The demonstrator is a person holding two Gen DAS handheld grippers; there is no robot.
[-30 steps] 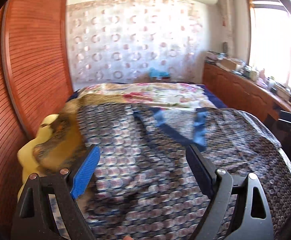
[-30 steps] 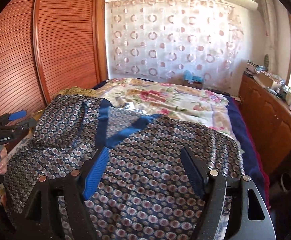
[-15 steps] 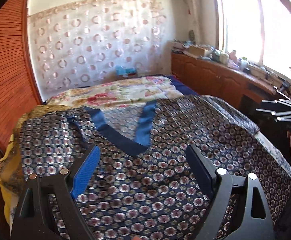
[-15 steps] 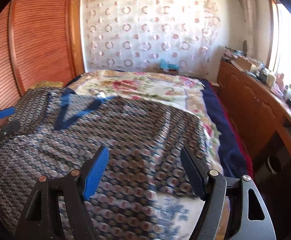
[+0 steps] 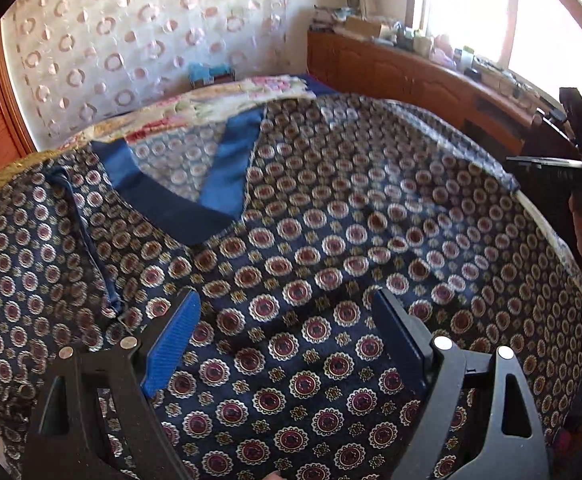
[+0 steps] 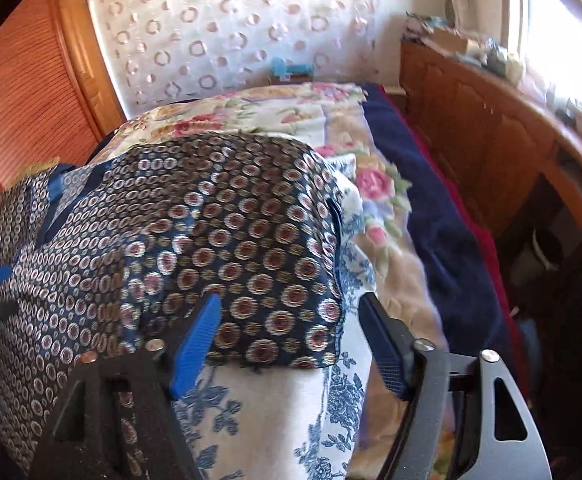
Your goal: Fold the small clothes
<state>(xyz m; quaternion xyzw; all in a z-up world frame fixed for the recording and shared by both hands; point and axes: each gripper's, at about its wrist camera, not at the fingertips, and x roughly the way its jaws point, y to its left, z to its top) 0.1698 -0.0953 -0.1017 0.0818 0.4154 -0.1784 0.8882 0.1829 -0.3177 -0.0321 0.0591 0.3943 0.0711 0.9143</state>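
My shirt (image 5: 331, 240) lies spread on the bed (image 6: 431, 216), neckline toward the curtain (image 5: 131, 40) behind it (cabinet (image 6: 491, 140) runs along the right, wardrobe (image 6: 19, 92) on the left).

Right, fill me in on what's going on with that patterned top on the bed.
A person holds a gripper in each hand over a dark medallion-print top spread flat on the bed, its blue V-neck towards the far wall. The left gripper hangs open above the middle of the cloth, gripping nothing. The right gripper is at the top's right-hand corner; its jaws have just been closing a little, but the pads are not pressing the fabric. No fold is made yet.
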